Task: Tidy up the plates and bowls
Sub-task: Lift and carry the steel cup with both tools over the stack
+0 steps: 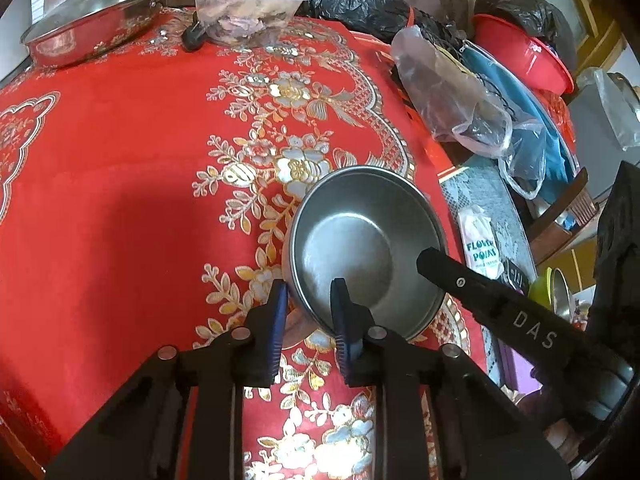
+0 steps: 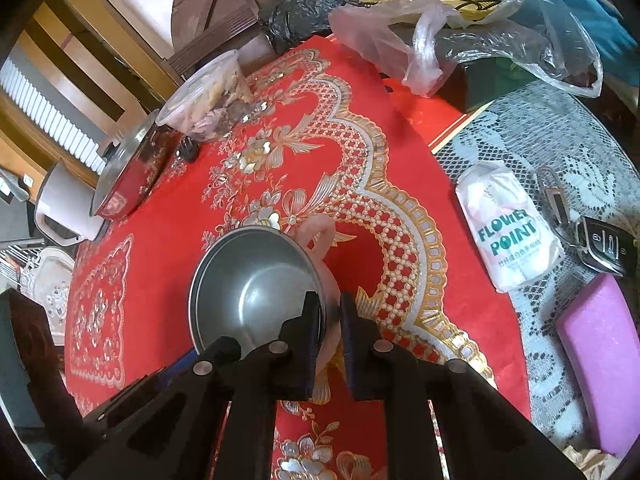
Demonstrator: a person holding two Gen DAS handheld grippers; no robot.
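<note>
both claws on the bowl (image 1: 362, 248) now. left gripper (image 1: 310, 312) pinches its near rim, right gripper (image 2: 329, 322) pinches the opposite rim.

The red tabletop (image 1: 120, 200) lies bare across the left and centre of the left wrist frame, giving open passage. Obstacles line the top edge: a lidded pan (image 1: 92, 20) and a plastic container (image 1: 248, 4). The right side is crowded with plastic bags (image 1: 452, 88) and a red basin (image 1: 524, 56).
</note>
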